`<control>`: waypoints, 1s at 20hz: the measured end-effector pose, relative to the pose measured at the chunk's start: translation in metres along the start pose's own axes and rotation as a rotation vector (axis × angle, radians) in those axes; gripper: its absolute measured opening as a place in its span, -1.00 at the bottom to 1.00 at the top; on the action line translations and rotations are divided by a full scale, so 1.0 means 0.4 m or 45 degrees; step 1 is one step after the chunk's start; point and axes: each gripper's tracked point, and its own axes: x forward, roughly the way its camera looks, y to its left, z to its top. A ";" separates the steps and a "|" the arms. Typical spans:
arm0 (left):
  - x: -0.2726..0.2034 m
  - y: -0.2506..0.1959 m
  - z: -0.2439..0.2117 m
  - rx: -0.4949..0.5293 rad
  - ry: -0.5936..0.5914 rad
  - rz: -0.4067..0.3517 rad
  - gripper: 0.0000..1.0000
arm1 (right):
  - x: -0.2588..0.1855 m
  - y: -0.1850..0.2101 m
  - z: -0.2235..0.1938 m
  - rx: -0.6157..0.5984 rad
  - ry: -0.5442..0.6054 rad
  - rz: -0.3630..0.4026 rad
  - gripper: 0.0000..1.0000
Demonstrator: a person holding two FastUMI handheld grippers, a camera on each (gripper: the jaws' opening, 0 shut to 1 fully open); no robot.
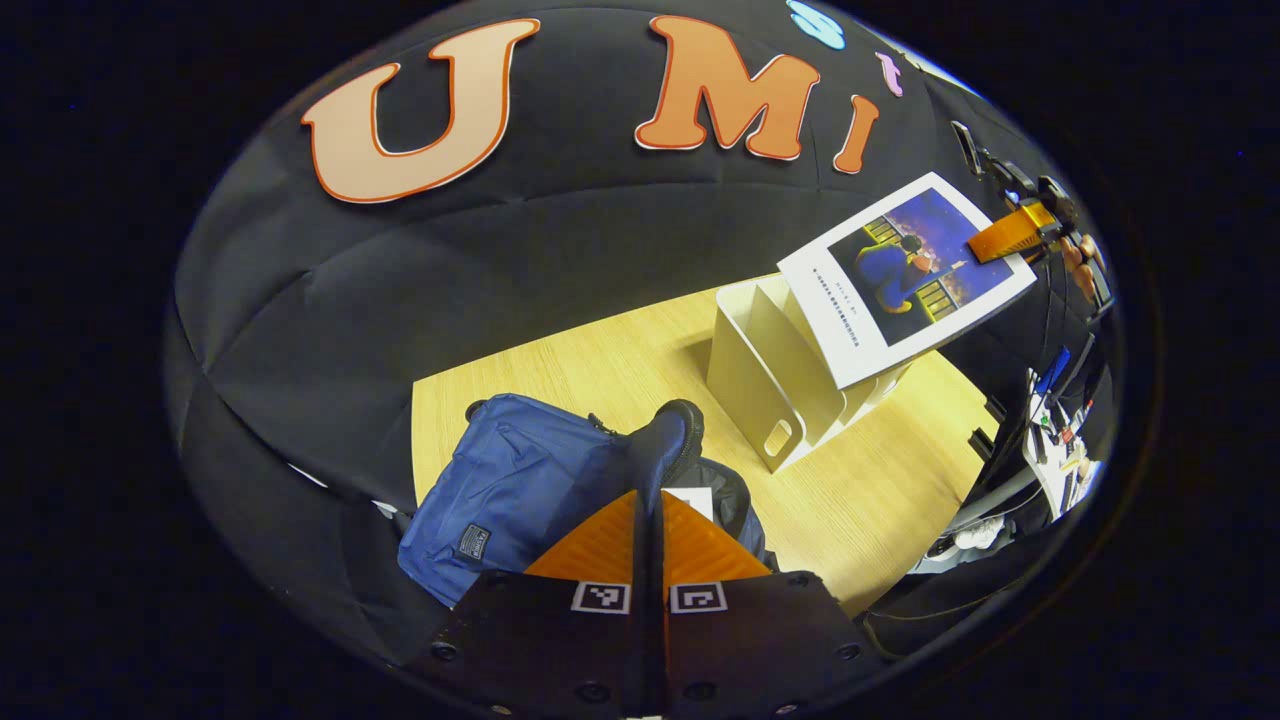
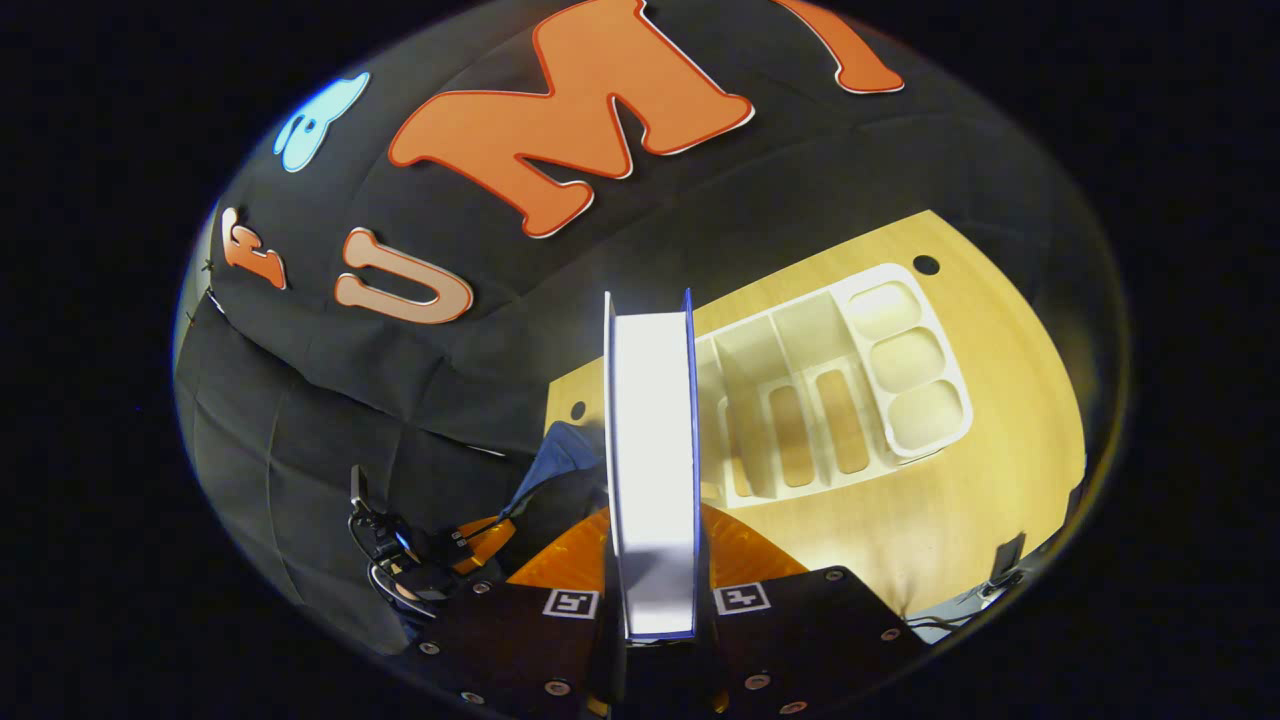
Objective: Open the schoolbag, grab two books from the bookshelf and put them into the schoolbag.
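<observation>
In the left gripper view, the left hand-held gripper [image 1: 648, 500] pinches the dark strap [image 1: 668, 440] of the blue schoolbag [image 1: 510, 490], which lies on the near left of the wooden surface [image 1: 880, 480]. Farther right stands the white bookshelf [image 1: 775, 385]. Above it, the right hand-held gripper [image 1: 1000, 238] holds a book [image 1: 905, 275] in the air. In the right gripper view, the right hand-held gripper's fingers [image 2: 560, 560] clamp that book edge-on.
</observation>
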 end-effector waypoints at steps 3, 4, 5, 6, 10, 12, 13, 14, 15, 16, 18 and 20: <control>0.000 0.010 0.002 -0.007 0.000 0.015 -0.99 | 0.075 0.046 -0.084 0.023 0.052 0.071 -0.46; -0.003 0.010 0.003 -0.013 -0.001 0.016 -0.99 | 0.106 0.059 -0.118 0.052 0.081 0.095 -0.46; 0.001 0.004 0.002 -0.011 0.000 0.009 -0.99 | 0.136 0.075 -0.151 0.093 0.114 0.122 -0.46; 0.002 0.001 0.000 -0.007 0.000 0.005 -0.99 | 0.156 0.085 -0.176 0.121 0.142 0.143 -0.46; 0.000 0.012 0.002 -0.005 -0.001 0.006 -0.99 | 0.224 0.085 -0.235 0.160 0.184 0.124 -0.46; -0.002 0.013 0.002 -0.001 -0.001 0.006 -0.99 | 0.241 0.095 -0.251 0.165 0.193 0.133 -0.46; -0.001 0.013 0.001 0.000 0.001 0.005 -0.99 | 0.253 0.098 -0.262 0.164 0.200 0.132 -0.46; -0.001 0.013 0.002 0.000 0.000 0.006 -0.99 | 0.262 0.097 -0.275 0.164 0.208 0.128 -0.46; 0.000 0.015 0.003 0.001 0.000 0.008 -0.99 | 0.276 0.099 -0.286 0.169 0.216 0.122 -0.46; 0.000 0.016 0.005 -0.001 -0.002 0.011 -0.99 | 0.288 0.096 -0.296 0.181 0.216 0.114 -0.46; 0.002 0.016 0.004 -0.009 -0.003 0.009 -0.99 | 0.316 0.091 -0.314 0.226 0.211 0.097 -0.46; 0.007 0.011 0.001 -0.015 0.001 0.000 -0.99 | 0.341 0.088 -0.340 0.271 0.209 0.095 -0.46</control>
